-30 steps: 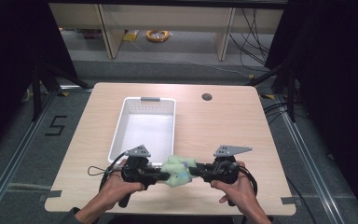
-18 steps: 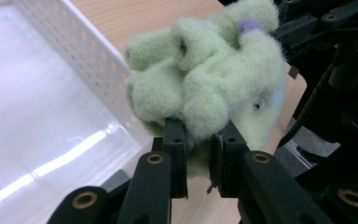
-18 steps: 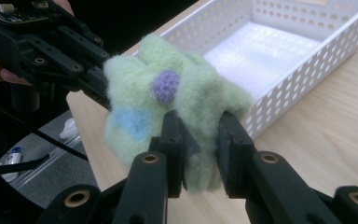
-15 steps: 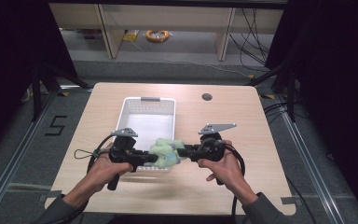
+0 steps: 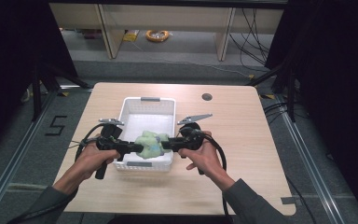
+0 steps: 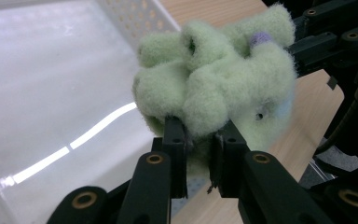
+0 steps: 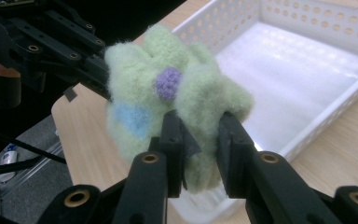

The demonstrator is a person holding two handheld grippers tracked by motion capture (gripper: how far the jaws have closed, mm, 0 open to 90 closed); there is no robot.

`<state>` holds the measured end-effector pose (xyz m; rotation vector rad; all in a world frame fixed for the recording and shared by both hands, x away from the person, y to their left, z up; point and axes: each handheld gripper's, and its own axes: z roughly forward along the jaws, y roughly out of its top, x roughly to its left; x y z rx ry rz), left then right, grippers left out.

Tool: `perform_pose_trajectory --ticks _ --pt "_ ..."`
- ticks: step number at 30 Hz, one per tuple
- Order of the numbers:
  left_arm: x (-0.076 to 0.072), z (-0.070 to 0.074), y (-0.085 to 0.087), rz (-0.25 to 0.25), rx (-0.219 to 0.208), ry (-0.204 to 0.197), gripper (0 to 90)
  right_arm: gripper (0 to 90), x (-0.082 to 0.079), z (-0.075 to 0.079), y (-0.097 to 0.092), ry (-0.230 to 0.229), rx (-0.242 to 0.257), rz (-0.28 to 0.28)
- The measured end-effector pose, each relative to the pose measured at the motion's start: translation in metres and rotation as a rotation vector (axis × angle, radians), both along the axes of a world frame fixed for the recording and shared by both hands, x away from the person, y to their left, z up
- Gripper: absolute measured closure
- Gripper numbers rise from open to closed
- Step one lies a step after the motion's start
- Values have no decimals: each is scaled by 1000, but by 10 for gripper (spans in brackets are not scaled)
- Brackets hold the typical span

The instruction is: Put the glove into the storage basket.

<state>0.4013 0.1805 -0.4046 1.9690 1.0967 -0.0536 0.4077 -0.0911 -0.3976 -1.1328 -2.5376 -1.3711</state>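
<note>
Wooden tabletop (image 5: 242, 135), pale, rounded corners; bare board on both flanks of the basket and a wide bare stretch to the right. Small dark round hole (image 5: 207, 97) near the far edge.

Left gripper (image 5: 133, 148) comes in from the left over the basket's near-left part, jaws narrowed and pinching a fold of the plush toy (image 5: 150, 143). In the left gripper view the black jaws bite into the toy's underside (image 6: 214, 88), the basket floor behind it to the left.

White plastic basket (image 5: 142, 165), rectangular, perforated walls, glossy floor, sits mid-tabletop. Toy hangs over its near end, between the two grippers.

Toy: fuzzy, pale green, lumpy; a small purple knob and a light blue patch show in the right gripper view (image 7: 168, 98).

Right gripper (image 5: 166, 144) meets it from the right, jaws likewise clamped into the fleece.
</note>
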Motion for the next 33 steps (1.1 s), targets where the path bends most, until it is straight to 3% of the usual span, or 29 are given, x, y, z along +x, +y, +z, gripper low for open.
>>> perform_pose_trajectory --ticks 4,8,16,21,24,26,28,32,33 --pt "11 -8 6 7 22 31 776 746 11 -10 11 7 -15 -4" --pt "19 -22 8 9 57 72 776 744 19 -23 21 43 -53 -7" --pt "21 -37 9 11 106 87 773 742 25 -38 30 86 -109 -1" --pt "23 -40 10 4 121 99 771 739 28 -43 34 89 -129 8" --pt "26 -44 9 1 147 102 768 735 29 -45 38 144 -162 -12" --pt "26 -44 8 1 145 107 767 733 30 -48 38 120 -165 1" --pt "28 -46 10 -27 182 115 766 727 30 -49 41 151 -186 -6" --pt "28 -47 9 -15 179 118 763 719 30 -49 42 157 -198 -13" --pt "28 -48 10 -20 191 119 760 712 32 -52 42 135 -190 10"
